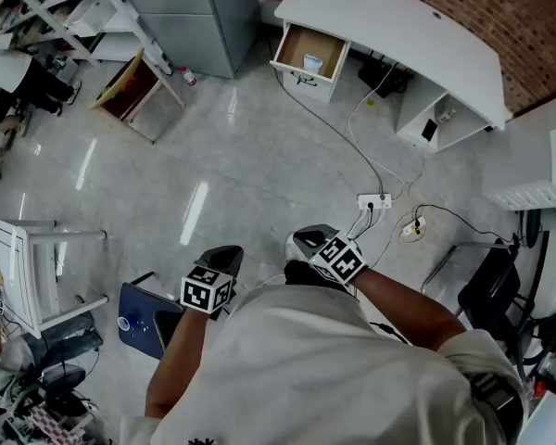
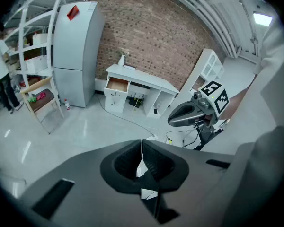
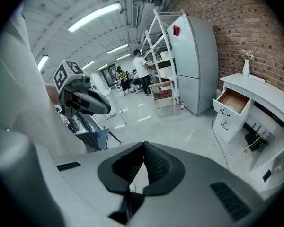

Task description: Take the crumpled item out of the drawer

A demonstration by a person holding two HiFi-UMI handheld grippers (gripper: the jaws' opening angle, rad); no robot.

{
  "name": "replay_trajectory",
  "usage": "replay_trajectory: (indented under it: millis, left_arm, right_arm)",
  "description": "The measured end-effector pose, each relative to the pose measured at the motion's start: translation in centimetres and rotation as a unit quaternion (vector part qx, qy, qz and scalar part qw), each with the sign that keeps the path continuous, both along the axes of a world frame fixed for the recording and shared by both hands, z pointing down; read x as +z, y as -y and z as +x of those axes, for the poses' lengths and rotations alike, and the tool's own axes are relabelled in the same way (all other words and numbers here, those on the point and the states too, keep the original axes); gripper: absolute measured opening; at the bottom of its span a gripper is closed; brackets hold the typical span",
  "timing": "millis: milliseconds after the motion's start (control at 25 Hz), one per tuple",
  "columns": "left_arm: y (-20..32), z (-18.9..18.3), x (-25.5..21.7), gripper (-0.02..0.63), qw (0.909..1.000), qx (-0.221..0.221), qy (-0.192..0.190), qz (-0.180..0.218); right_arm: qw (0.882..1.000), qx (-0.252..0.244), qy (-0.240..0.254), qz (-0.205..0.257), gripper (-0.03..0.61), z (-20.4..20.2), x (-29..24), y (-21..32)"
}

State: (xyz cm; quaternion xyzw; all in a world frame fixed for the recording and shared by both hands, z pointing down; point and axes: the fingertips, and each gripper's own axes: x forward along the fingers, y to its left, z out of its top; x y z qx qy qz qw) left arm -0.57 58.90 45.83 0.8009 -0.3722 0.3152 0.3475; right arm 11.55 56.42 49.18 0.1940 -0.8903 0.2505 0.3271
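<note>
The open drawer point(image 1: 308, 56) hangs out of the white desk point(image 1: 417, 28) far across the floor, with a small white crumpled item point(image 1: 313, 63) lying inside it. The same drawer shows in the left gripper view point(image 2: 117, 84) and in the right gripper view point(image 3: 234, 100). My left gripper point(image 1: 222, 254) and right gripper point(image 1: 308, 240) are held close to the body, far from the desk. In its own view the left gripper point(image 2: 142, 142) has its jaws together with nothing between them. So does the right gripper point(image 3: 143, 145). Each gripper sees the other: right gripper point(image 2: 188, 113), left gripper point(image 3: 85, 101).
A power strip point(image 1: 374, 201) with trailing cables lies on the floor between me and the desk. A grey fridge point(image 1: 195, 12) stands left of the drawer, with a wooden chair point(image 1: 134, 86) beside it. A blue seat point(image 1: 144, 318) is by my left side. People stand at far shelving point(image 3: 142, 70).
</note>
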Motion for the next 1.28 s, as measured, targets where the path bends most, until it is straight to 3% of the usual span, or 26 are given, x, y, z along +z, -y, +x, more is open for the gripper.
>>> replay_trajectory:
  millis: [200, 480, 640, 880, 1080, 1280]
  left_arm:
    - [6.4, 4.9, -0.3, 0.025, 0.9989, 0.038, 0.018, 0.019]
    - [9.9, 9.3, -1.0, 0.025, 0.9929, 0.113, 0.017, 0.032]
    - [13.2, 10.6, -1.3, 0.025, 0.9906, 0.129, 0.013, 0.042]
    - [18.6, 9.1, -0.9, 0.025, 0.9897, 0.135, -0.018, 0.044]
    - [25.1, 6.1, 1.6, 0.025, 0.9871, 0.148, -0.054, 0.030]
    - [33.8, 1.1, 2.0, 0.026, 0.9806, 0.183, -0.054, 0.042]
  right_arm:
    - [1.000, 0.027, 0.006, 0.001, 0.028, 4.4, 0.7, 5.5]
    - [0.997, 0.077, 0.017, 0.004, 0.029, 7.4, 1.3, 7.9]
    - [0.993, 0.118, 0.017, 0.003, 0.029, 9.4, 1.2, 10.2]
    - [0.990, 0.143, 0.000, 0.012, 0.029, 8.7, 1.6, 14.4]
    - [0.988, 0.149, -0.019, 0.018, 0.029, 4.3, 2.6, 20.5]
    - [0.985, 0.169, -0.041, 0.019, 0.032, -1.0, 2.9, 28.8]
